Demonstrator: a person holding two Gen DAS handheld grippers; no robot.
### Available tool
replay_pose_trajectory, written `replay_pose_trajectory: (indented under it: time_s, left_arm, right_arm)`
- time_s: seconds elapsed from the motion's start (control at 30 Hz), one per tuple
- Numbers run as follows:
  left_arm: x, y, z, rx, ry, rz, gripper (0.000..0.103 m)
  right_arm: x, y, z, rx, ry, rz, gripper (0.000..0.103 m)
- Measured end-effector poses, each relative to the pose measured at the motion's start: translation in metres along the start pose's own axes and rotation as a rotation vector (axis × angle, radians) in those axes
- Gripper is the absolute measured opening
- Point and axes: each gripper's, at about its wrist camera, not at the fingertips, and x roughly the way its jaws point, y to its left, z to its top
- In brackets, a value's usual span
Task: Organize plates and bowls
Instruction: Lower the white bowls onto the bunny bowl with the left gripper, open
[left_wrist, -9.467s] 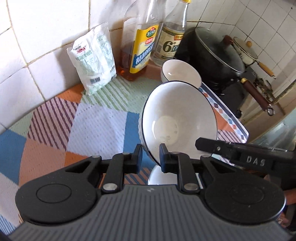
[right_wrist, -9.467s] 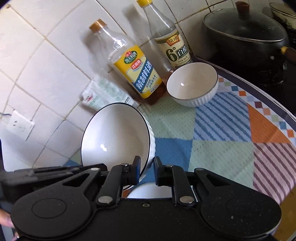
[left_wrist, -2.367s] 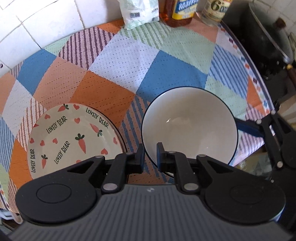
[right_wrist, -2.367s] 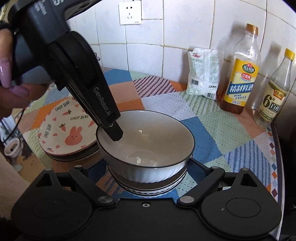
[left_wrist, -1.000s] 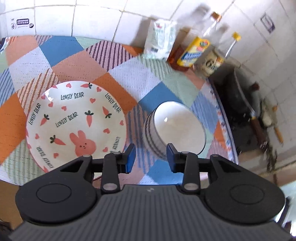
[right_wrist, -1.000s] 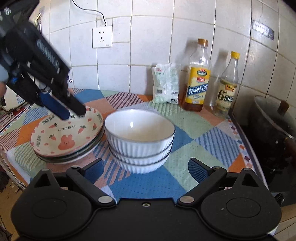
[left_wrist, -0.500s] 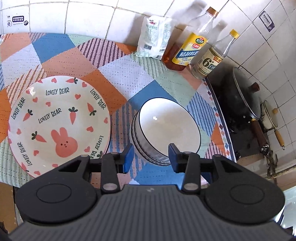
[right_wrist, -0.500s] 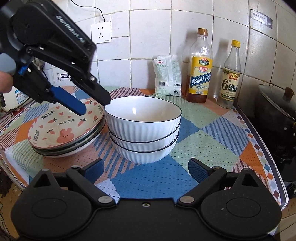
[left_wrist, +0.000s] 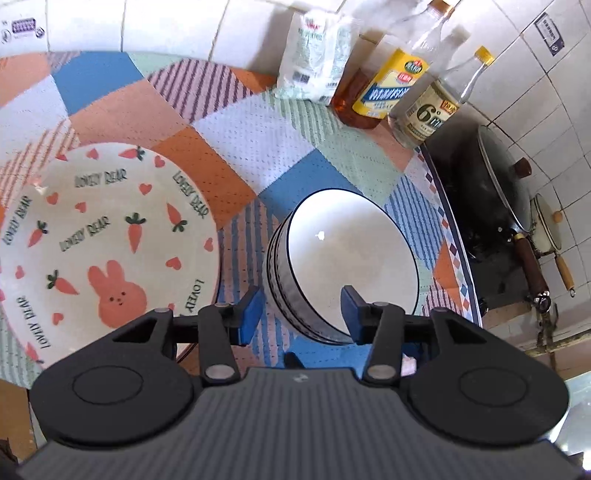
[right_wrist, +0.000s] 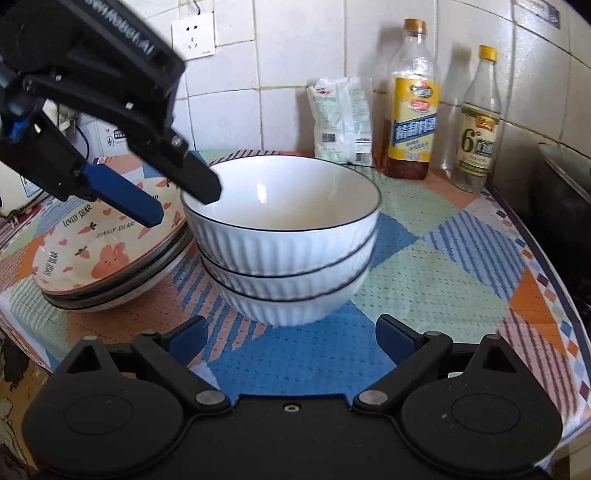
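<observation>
Three white ribbed bowls with dark rims stand nested in one stack (right_wrist: 284, 236) on the patchwork cloth; the stack also shows from above in the left wrist view (left_wrist: 347, 266). A stack of plates topped by a bunny and carrot plate (left_wrist: 99, 240) sits to its left, also seen in the right wrist view (right_wrist: 107, 251). My left gripper (left_wrist: 301, 308) is open and empty, hovering above the bowls' left rim; it shows in the right wrist view (right_wrist: 181, 203). My right gripper (right_wrist: 291, 338) is open wide and empty, just in front of the bowl stack.
An oil bottle (right_wrist: 412, 107), a vinegar bottle (right_wrist: 478, 125) and a white packet (right_wrist: 341, 122) stand against the tiled wall. A black lidded pot (left_wrist: 495, 192) and pans sit on the stove at the right. The counter's edge runs along the front and the right.
My left gripper has let go of the top bowl, opened, lifted, then come down closer. My right gripper has backed off and then moved nearer the stack. The bowls stand stacked.
</observation>
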Motion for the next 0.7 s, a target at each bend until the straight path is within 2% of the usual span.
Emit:
replay_pose_trajectory:
  time_s: [0.2, 0.47, 0.57, 0.7]
  left_arm:
    - [0.021, -0.007, 0.002, 0.072, 0.040, -0.008, 0.047]
    - [0.029, -0.007, 0.006, 0.094, 0.010, -0.005, 0.047]
    - [0.028, -0.008, 0.008, 0.097, 0.003, 0.004, 0.047]
    - [0.033, -0.004, 0.013, 0.086, 0.020, 0.003, 0.047]
  right_arm:
    - [0.027, -0.008, -0.001, 0.033, -0.047, 0.042, 0.099]
    - [0.040, -0.013, 0.001, 0.099, -0.087, 0.103, 0.101]
    - [0.045, -0.012, 0.009, 0.137, -0.069, 0.099, 0.101]
    - [0.045, -0.011, 0.004, 0.130, -0.091, 0.099, 0.101]
